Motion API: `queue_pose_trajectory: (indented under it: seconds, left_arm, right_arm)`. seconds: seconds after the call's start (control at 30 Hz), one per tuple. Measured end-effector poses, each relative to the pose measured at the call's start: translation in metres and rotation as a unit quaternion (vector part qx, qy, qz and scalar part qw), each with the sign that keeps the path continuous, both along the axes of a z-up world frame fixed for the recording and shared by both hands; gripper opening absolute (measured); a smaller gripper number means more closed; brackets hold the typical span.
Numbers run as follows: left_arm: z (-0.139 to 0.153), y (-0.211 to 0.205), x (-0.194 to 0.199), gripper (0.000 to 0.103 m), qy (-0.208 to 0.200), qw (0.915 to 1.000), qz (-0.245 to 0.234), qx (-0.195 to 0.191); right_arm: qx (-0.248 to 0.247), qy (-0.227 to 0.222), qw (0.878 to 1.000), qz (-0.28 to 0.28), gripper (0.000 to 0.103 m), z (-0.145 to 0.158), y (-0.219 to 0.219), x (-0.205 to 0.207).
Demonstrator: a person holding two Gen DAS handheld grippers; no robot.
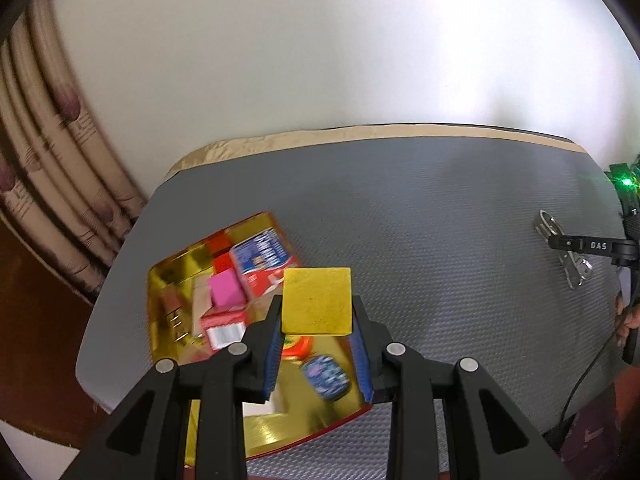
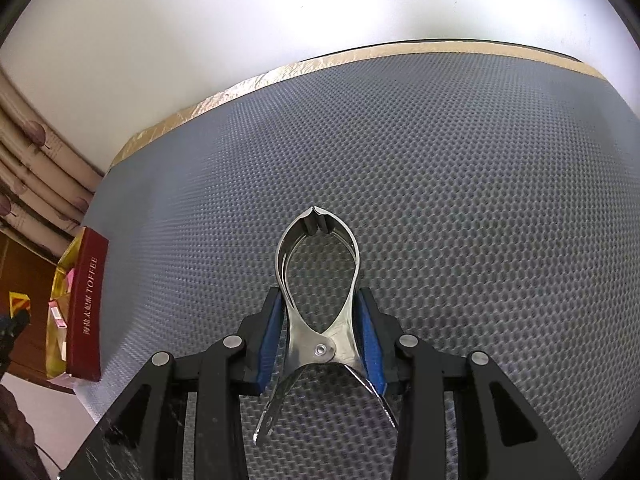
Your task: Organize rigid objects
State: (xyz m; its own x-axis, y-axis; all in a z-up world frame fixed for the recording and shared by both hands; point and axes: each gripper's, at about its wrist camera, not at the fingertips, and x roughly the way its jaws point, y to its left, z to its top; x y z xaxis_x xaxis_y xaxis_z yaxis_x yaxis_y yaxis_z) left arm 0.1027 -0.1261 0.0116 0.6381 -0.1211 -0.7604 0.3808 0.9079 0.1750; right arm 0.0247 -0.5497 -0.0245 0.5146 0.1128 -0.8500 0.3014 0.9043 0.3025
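My left gripper (image 1: 316,312) is shut on a yellow cube (image 1: 317,300) and holds it above the near right part of a gold-lined red box (image 1: 168,280). The box holds a pink cube (image 1: 227,289), a blue-and-red carton (image 1: 262,264), a small red-and-white packet (image 1: 224,326) and a dark blue patterned tin (image 1: 326,376). My right gripper (image 2: 320,320) is closed around a steel spring clamp (image 2: 318,280) on the grey mat (image 2: 440,160). The right gripper and clamp also show in the left wrist view (image 1: 568,248) at the far right.
The red box, marked TOFFEE on its side (image 2: 86,308), sits at the mat's left edge. A tan strip (image 1: 360,134) borders the mat at the back, below a white wall. Curtains (image 1: 48,184) hang at the left. A cable (image 1: 580,384) runs at the right.
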Motion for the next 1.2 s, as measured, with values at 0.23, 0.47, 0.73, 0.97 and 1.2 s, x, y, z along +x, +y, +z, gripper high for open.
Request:
queue_pose_trajectory:
  seconds: [0.23,0.47,0.73,0.97,1.2]
  left_arm:
    - [-0.008,0.031,-0.001,0.030,0.018,0.9992,0.036,-0.008]
    - [-0.022,0.064,0.002,0.030,0.036,0.9966,0.071,-0.019]
    - [-0.043,0.087,0.007,0.030,0.058,0.9935,0.095,-0.025]
    - [-0.055,0.097,0.012,0.030,0.070,0.9916,0.104,-0.032]
    - [-0.062,0.104,0.018,0.031,0.079,0.9899,0.112,-0.036]
  right_arm:
    - [0.013,0.005,1.000,0.001,0.035,-0.003,0.024,0.006]
    - [0.014,0.007,1.000,0.005,0.034,-0.003,0.049,0.012]
    - [0.020,-0.004,0.999,0.026,0.034,0.010,0.084,0.026]
    - [0.031,-0.023,0.998,0.054,0.034,0.031,0.120,0.037]
    - [0.057,-0.057,0.992,0.094,0.031,0.064,0.162,0.049]
